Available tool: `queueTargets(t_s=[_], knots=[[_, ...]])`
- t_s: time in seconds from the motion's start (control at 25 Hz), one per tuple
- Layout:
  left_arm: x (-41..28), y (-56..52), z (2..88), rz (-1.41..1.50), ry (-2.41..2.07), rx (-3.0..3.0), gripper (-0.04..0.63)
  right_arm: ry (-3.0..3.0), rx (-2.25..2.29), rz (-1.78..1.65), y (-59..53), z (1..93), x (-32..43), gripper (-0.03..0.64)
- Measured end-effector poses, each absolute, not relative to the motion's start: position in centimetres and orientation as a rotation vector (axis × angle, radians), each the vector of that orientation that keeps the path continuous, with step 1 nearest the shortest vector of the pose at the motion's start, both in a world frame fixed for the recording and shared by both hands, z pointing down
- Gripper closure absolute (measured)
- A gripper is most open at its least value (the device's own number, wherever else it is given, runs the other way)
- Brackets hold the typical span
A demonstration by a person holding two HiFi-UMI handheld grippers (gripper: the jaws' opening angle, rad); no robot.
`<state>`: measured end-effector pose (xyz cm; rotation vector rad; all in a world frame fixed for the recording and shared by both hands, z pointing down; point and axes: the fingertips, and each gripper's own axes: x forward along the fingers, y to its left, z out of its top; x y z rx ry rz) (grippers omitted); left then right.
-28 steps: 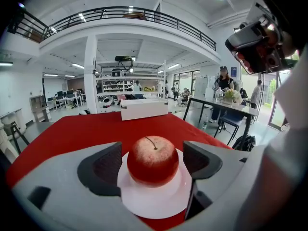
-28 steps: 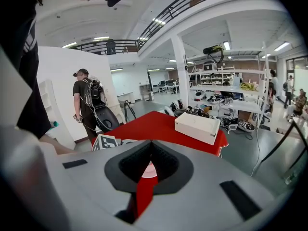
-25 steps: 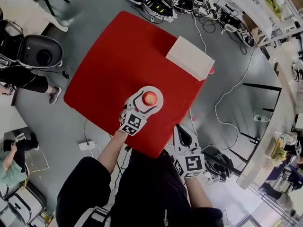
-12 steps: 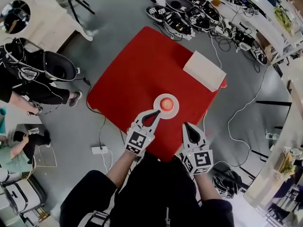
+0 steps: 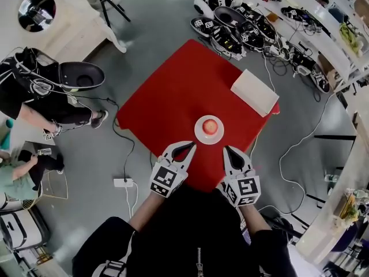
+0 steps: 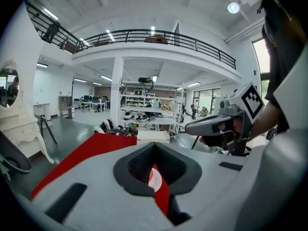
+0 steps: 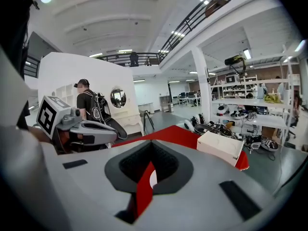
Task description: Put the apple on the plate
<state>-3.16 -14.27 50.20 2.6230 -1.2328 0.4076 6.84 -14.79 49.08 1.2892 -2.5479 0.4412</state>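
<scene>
A red apple [image 5: 211, 126] sits on a small white plate [image 5: 199, 134] on the red table [image 5: 173, 91], near its front edge. My left gripper [image 5: 190, 146] hovers just short of the plate on its near left, shut and empty. My right gripper [image 5: 226, 149] hangs beside it on the plate's near right, also shut with nothing in it. In the left gripper view the jaws [image 6: 154, 146] meet, and a sliver of the plate [image 6: 154, 179] shows through the slot below them. The right gripper view shows its jaws [image 7: 151, 146] closed over the red table [image 7: 168, 134].
A white box [image 5: 255, 92] lies on the table's far right corner. Several black devices and cables [image 5: 230, 30] clutter the floor beyond the table. A power strip [image 5: 123, 182] lies on the floor at the left, near a seated person [image 5: 34, 103]. White furniture [image 5: 52, 16] stands at the back left.
My left gripper, open around the apple on the plate a second ago, has let go, shut and drawn back and up. The right gripper rose a little beside it.
</scene>
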Motion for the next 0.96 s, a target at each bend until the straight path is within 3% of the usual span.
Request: queueTargets(t_s=[0.96], knots=[[-3.5, -13.8, 51.8, 0.432, -1.183, 2.569, 0.589, -2.569, 1.206, 0.428, -15.1, 48.0, 4.7, 0.607]])
